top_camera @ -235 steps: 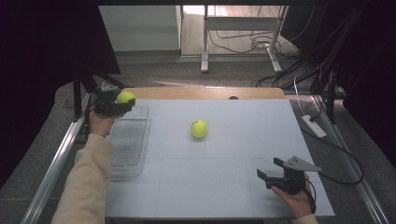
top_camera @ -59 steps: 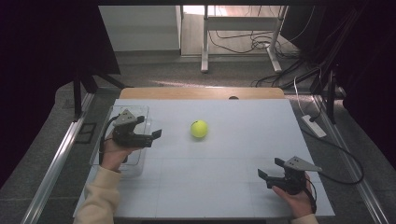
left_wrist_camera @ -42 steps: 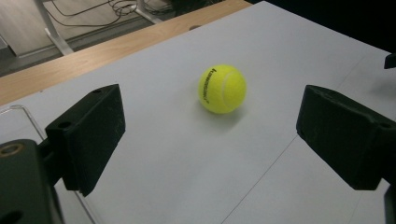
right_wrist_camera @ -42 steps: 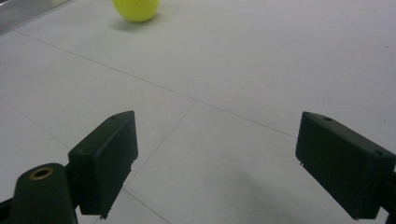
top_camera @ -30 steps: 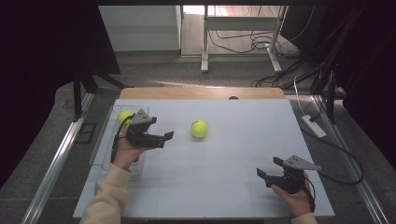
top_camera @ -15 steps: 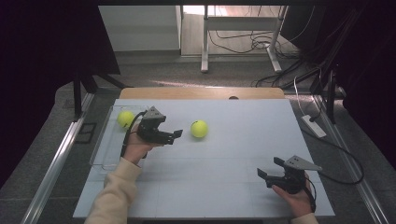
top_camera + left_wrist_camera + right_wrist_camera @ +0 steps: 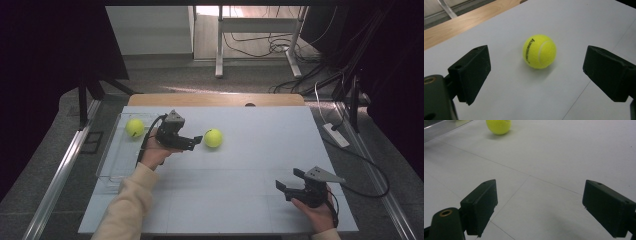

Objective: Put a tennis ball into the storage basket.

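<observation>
A yellow tennis ball (image 7: 213, 138) lies on the white table top (image 7: 260, 150) near the middle. My left gripper (image 7: 196, 141) is open just to its left, jaws pointing at it. In the left gripper view the ball (image 7: 539, 51) sits ahead of the spread jaws, a short gap away from my left gripper (image 7: 541, 75). A second tennis ball (image 7: 134, 127) rests in the clear plastic tray (image 7: 111, 165) at the left. My right gripper (image 7: 289, 182) stands open and empty near the front right; in the right gripper view (image 7: 539, 207) its jaws are wide apart, with the ball (image 7: 498, 126) far off.
The clear tray runs along the table's left edge beside a metal rail (image 7: 57, 175). A wooden strip (image 7: 215, 100) borders the far edge. Cables (image 7: 350, 145) trail off the right side. Bare table lies between the two grippers.
My left gripper has left the tray and moved right across the table to the middle ball. One ball now lies in the tray. The right gripper has stayed in place.
</observation>
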A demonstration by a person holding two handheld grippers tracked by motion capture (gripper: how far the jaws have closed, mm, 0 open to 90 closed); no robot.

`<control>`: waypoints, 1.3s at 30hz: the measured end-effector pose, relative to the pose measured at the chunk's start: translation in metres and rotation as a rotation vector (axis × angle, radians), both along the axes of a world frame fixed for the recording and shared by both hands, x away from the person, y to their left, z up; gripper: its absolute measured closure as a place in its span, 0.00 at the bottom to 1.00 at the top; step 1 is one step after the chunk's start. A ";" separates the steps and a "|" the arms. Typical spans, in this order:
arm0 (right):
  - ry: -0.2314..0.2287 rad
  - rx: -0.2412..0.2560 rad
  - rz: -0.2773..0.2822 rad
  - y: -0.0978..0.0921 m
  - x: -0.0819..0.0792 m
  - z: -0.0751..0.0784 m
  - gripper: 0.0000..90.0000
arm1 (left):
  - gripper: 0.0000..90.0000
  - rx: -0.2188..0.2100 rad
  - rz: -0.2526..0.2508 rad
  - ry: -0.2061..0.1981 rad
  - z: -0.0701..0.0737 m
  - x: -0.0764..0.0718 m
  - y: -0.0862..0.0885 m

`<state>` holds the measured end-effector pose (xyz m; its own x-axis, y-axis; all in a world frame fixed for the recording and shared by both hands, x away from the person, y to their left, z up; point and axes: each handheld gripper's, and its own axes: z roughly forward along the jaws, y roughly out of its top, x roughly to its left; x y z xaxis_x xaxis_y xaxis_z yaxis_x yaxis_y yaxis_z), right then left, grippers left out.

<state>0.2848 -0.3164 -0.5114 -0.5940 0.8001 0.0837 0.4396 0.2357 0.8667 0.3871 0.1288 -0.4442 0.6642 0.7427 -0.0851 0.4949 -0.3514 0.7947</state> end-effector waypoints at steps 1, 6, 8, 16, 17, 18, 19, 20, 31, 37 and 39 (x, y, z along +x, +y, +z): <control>0.000 0.000 0.000 0.000 0.000 0.000 0.15 | 0.10 0.005 -0.001 -0.002 0.000 0.001 -0.002; 0.001 -0.001 0.001 0.000 0.000 0.000 0.15 | 0.09 0.023 0.003 0.010 -0.002 0.007 -0.010; 0.002 -0.001 0.001 0.000 0.000 0.000 0.15 | 0.09 0.029 0.002 0.016 -0.004 0.010 -0.014; 0.006 0.000 0.000 -0.001 0.000 -0.001 0.15 | 0.09 0.044 -0.006 0.030 -0.006 0.018 -0.025; 0.006 0.000 0.000 -0.001 0.000 -0.001 0.15 | 0.09 0.044 -0.006 0.030 -0.006 0.018 -0.025; 0.005 0.000 0.000 -0.001 0.001 -0.001 0.14 | 0.09 0.049 -0.006 0.031 -0.006 0.018 -0.026; 0.005 0.000 0.000 -0.001 0.001 -0.001 0.14 | 0.09 0.052 -0.007 0.033 -0.007 0.020 -0.027; 0.006 0.001 -0.001 -0.001 0.000 -0.001 0.15 | 0.09 0.053 -0.008 0.038 -0.008 0.021 -0.029; 0.007 -0.001 0.002 0.000 0.000 -0.001 0.14 | 0.09 0.071 -0.007 0.063 -0.012 0.030 -0.036; 0.007 0.001 0.000 -0.001 0.000 -0.001 0.14 | 0.08 0.082 -0.009 0.075 -0.016 0.036 -0.043; 0.007 0.001 0.000 -0.001 0.000 -0.001 0.14 | 0.08 0.078 -0.014 0.082 -0.016 0.038 -0.044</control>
